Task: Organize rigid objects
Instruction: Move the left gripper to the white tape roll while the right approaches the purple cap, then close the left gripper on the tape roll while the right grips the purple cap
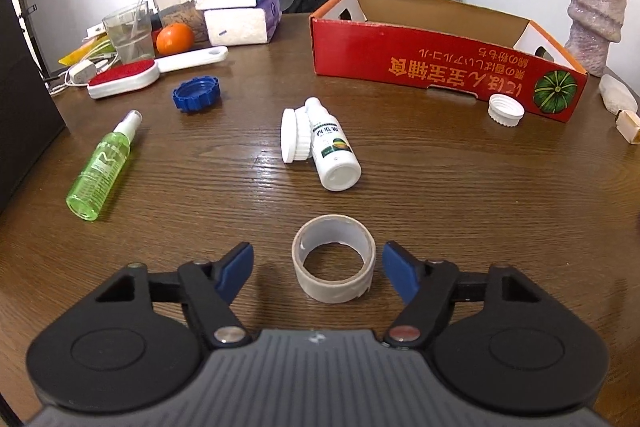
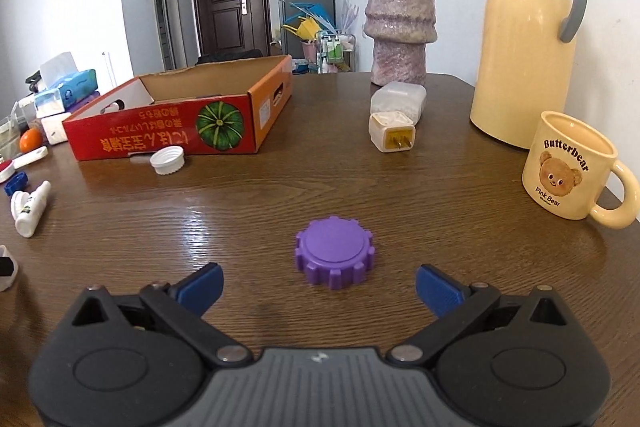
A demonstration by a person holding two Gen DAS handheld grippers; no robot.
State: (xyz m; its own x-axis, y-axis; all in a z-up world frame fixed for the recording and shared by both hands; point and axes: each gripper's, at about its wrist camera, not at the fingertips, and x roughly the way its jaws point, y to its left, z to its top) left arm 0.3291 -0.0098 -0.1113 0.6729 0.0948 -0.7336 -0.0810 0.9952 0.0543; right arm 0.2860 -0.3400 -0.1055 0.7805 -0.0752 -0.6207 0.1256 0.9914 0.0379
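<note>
My left gripper (image 1: pixel 318 273) is open, its blue pads on either side of a tape roll (image 1: pixel 334 259) lying flat on the wooden table, not touching it. Beyond lie a white bottle (image 1: pixel 330 145) with a white lid (image 1: pixel 295 135) leaning on it, a green spray bottle (image 1: pixel 105 165), a blue cap (image 1: pixel 197 93) and a white cap (image 1: pixel 505 110). My right gripper (image 2: pixel 319 289) is open just short of a purple cap (image 2: pixel 334 251). The open red cardboard box (image 1: pixel 420 57) stands at the back; it also shows in the right wrist view (image 2: pixel 168 131).
A lint brush (image 1: pixel 132 74), an orange (image 1: pixel 174 38), a glass and tissue packs (image 1: pixel 240 7) crowd the far left. A vase (image 2: pixel 400 23), thermos (image 2: pixel 524 39), bear mug (image 2: pixel 570 173), plug adapter (image 2: pixel 392 135) and plastic container (image 2: pixel 398 99) stand on the right.
</note>
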